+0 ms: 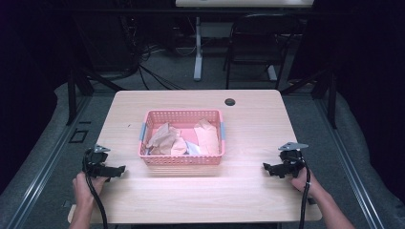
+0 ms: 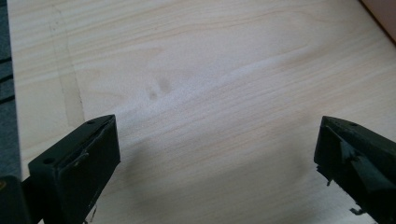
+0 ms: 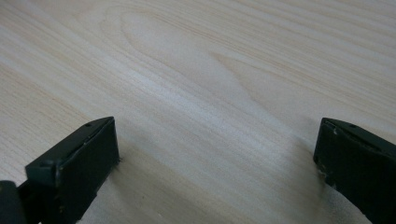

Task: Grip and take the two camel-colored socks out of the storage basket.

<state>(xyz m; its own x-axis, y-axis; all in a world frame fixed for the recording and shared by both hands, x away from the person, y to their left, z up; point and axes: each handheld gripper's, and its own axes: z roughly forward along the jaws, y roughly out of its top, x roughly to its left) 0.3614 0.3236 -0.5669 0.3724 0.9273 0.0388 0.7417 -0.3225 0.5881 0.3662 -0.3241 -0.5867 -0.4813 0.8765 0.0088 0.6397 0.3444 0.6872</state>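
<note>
- The left gripper (image 1: 119, 169) is being held low at the table's (image 1: 200, 200) left edge, jaws spread wide with nothing between them.
- The pink basket (image 1: 182, 160) is sitting mid-table between both grippers, crumpled brown paper (image 1: 165, 138) lying inside it; judging by this, work is only being started.
- The right gripper (image 1: 265, 167) is being rested at the right edge, likewise released and empty.
- A reach inward towards the basket is probably being called for next.

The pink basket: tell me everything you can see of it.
The pink basket is a rectangular, perforated, plastic-looking tray with grey handles at its two short ends. It sits upright and square at the middle of the wooden table, holding crumpled brown paper and something pale blue. No hand-held gripper touches it.
</note>
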